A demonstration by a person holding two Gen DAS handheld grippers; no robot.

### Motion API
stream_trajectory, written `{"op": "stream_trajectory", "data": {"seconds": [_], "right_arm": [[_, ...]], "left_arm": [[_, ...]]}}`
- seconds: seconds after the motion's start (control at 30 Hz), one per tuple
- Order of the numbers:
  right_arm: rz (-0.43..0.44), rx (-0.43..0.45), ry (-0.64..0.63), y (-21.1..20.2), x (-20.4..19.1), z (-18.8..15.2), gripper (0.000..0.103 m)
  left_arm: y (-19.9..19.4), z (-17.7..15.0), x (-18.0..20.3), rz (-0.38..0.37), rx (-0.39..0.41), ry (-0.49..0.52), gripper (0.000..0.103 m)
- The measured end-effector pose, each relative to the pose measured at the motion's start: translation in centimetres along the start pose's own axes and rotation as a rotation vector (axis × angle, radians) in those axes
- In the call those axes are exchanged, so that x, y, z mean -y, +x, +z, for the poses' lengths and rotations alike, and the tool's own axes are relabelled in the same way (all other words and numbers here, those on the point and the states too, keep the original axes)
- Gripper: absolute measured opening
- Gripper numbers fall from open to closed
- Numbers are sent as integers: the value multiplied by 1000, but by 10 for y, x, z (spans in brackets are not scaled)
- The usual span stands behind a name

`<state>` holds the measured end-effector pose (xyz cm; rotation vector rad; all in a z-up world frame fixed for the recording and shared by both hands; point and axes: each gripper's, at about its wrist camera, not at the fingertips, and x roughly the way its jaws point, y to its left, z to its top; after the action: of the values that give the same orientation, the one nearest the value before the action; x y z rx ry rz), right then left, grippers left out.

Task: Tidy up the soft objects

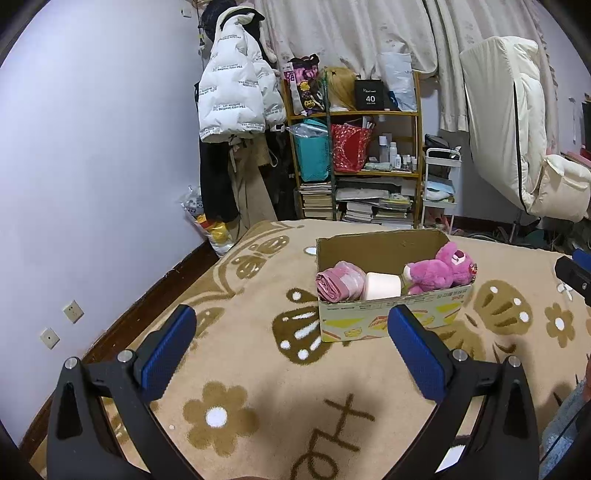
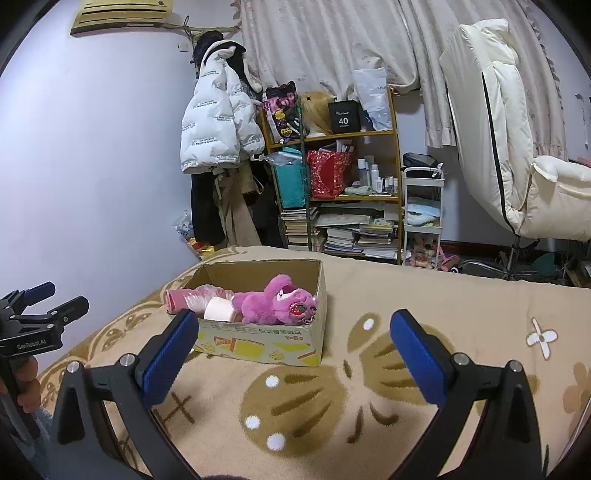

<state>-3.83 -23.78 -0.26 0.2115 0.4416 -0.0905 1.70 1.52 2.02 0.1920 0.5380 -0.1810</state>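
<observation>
Resting on a tan blanket (image 1: 258,369) patterned with brown flowers and butterflies, a cardboard box (image 1: 388,314) with yellow printing on its front wall holds all the soft things in view. Inside the box, at its left end, lies a pink rolled cloth (image 1: 338,282); just right of it, touching, is a white roll (image 1: 383,286) with its flat end facing the front wall; and filling the box's right end is a magenta plush bear (image 1: 441,271), leaning against the right wall with its head above the rim. From the right wrist view the bear (image 2: 280,304) lies on its side along the box's front wall (image 2: 258,341), a strawberry charm at its head, with the roll (image 2: 219,310) and the pink cloth (image 2: 184,297) to the left of it. The left gripper (image 1: 291,345) hovers in front of the box and above the blanket, its blue pads (image 1: 168,354) spread wide with nothing between them. The right gripper (image 2: 294,349) likewise hangs in front of the box and to its right, pads (image 2: 419,356) parted and empty. Beyond the box, a yellow-framed shelf (image 1: 354,114) packed with bags, bottles and stacked books stands against the curtain (image 1: 351,33), a white puffer jacket (image 1: 236,92) hangs to the shelf's left, and a cream padded chair (image 1: 524,122) stands off to its right.
</observation>
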Motion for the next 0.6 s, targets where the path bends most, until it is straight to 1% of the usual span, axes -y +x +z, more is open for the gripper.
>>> {"op": "stream_trajectory", "data": {"seconds": [0.6], "right_arm": [[-2,-3,0,1,0,0,103]], "left_arm": [[-2,-2,5,-13,2,24,102]]}}
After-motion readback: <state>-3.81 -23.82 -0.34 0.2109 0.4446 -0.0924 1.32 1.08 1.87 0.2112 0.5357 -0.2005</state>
